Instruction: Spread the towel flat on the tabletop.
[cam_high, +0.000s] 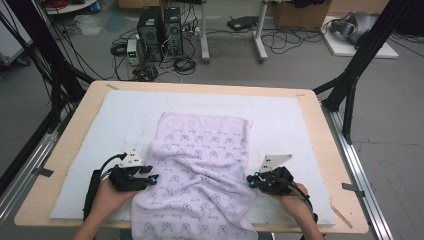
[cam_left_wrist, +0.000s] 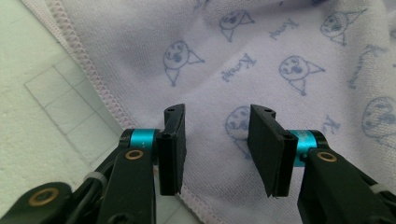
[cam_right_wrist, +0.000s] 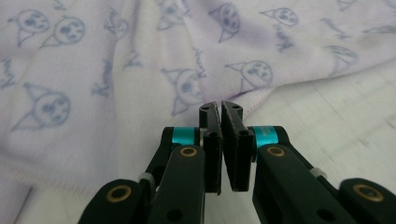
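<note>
A pale lilac towel (cam_high: 200, 170) printed with small blue cartoon faces lies rumpled on the white mat (cam_high: 280, 115), its near end hanging over the table's front edge. My left gripper (cam_high: 155, 178) sits at the towel's left hem. In the left gripper view its jaws (cam_left_wrist: 218, 112) stand apart over the stitched hem and cloth (cam_left_wrist: 280, 37), with no pad pressing on it. My right gripper (cam_high: 251, 181) is at the towel's right edge. In the right gripper view (cam_right_wrist: 220, 108) the jaws are shut together, with no cloth visible between them. The towel (cam_right_wrist: 93, 70) lies just beyond them.
The mat covers a wooden table (cam_high: 75, 130) with bare wood around its rim. Black frame posts (cam_high: 350, 85) stand at the far corners. Beyond the table, computer towers (cam_high: 160, 30) and cables lie on the floor.
</note>
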